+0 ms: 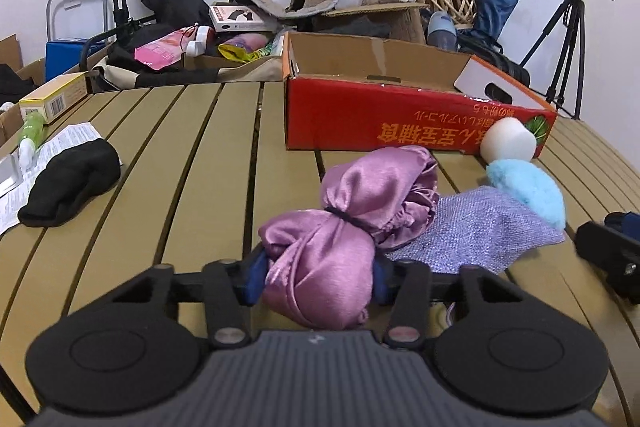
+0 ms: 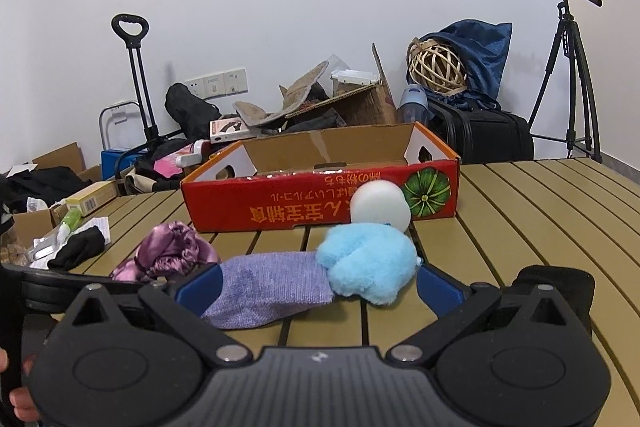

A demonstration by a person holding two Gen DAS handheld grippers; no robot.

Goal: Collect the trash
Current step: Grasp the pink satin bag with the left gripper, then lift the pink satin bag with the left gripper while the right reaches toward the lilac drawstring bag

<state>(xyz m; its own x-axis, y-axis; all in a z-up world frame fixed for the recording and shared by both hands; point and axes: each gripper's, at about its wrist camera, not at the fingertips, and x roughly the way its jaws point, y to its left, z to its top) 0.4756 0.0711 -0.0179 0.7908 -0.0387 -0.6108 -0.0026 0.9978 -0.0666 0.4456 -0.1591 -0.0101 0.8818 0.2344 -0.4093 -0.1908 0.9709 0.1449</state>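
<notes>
A pink satin bundle [image 1: 344, 227] tied with a black band lies on the slatted table, and my left gripper [image 1: 318, 279] is shut on its near end, blue pads pressing both sides. Beside it lie a purple knitted cloth [image 1: 476, 227], a light blue fluffy puff [image 1: 528, 191] and a white foam cylinder [image 1: 508, 139] against the red cardboard box [image 1: 400, 123]. My right gripper [image 2: 320, 291] stands open, its fingers on either side of the purple cloth [image 2: 272, 287] and the blue puff [image 2: 368, 267] without touching them. The red box [image 2: 280, 199] is open on top.
At the table's left lie a black knitted item [image 1: 68, 187], a paper leaflet [image 1: 68, 139], a green tube [image 1: 32, 135] and a yellow box [image 1: 56, 97]. Behind the table are piled bags, cartons and clothes. A camera tripod [image 2: 572, 87] stands at the right.
</notes>
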